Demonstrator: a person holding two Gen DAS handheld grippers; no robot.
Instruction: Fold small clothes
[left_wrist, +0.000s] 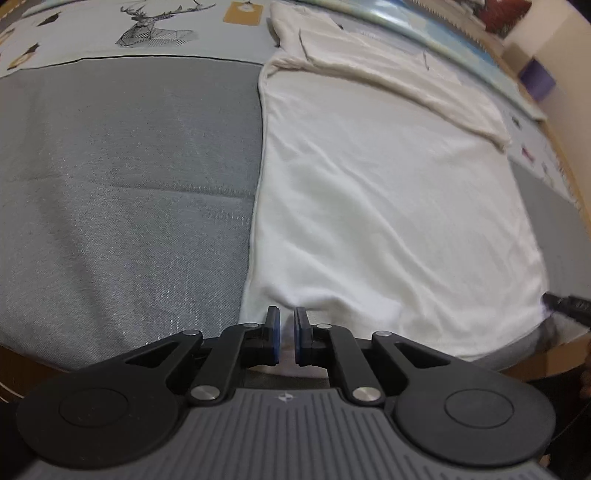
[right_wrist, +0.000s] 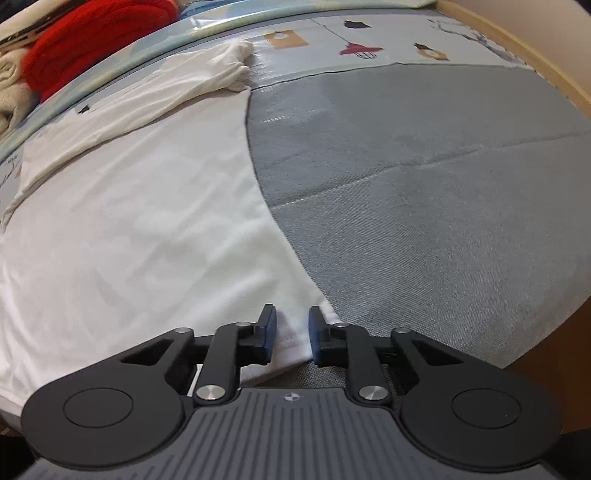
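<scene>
Lying between each hand-held gripper's (left_wrist: 287, 334) pads, white garment (left_wrist: 369, 206) hem.

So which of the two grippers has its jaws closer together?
The left gripper: only a narrow slit between its pads on the white shirt's hem; the right gripper shows a wider gap.

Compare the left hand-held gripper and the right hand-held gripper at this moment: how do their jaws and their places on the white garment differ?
The left hand-held gripper has its jaws nearly together, pinching the white garment at the hem near its left corner; the right hand-held gripper has a wider gap, with the hem between its pads near the right corner. Whether the right one presses the cloth is unclear. Both point down at the near hem on the grey bedspread.
</scene>
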